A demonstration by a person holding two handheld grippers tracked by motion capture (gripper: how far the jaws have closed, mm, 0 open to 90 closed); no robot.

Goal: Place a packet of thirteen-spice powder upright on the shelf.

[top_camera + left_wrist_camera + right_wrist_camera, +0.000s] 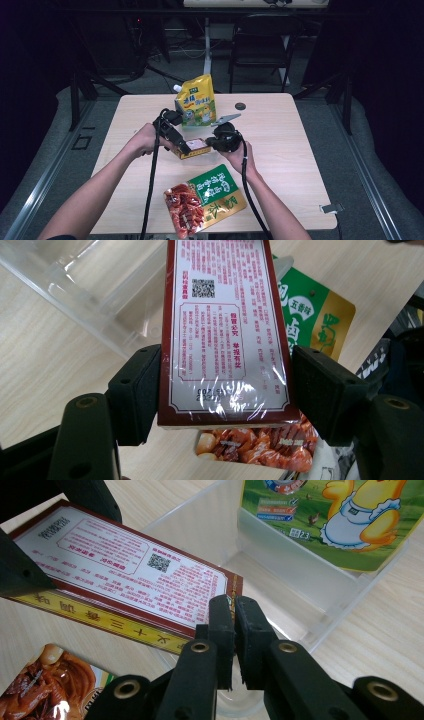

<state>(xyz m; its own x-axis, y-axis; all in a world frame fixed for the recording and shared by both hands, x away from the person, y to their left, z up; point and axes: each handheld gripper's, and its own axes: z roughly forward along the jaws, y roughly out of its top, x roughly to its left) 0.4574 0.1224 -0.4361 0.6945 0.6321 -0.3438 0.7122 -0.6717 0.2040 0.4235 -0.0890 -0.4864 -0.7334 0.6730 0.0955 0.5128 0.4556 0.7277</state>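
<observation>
Left tongs [225, 390] spread wide, right tongs [234, 625] pressed nearly together, both forearms converging mid-table.

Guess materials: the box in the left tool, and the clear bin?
Box: likely cardboard, printed, in glossy film; the wrap wrinkles and glints near its lower edge. Bin: likely rigid clear plastic; the wood table shows through its walls, and the edges look moulded.
</observation>
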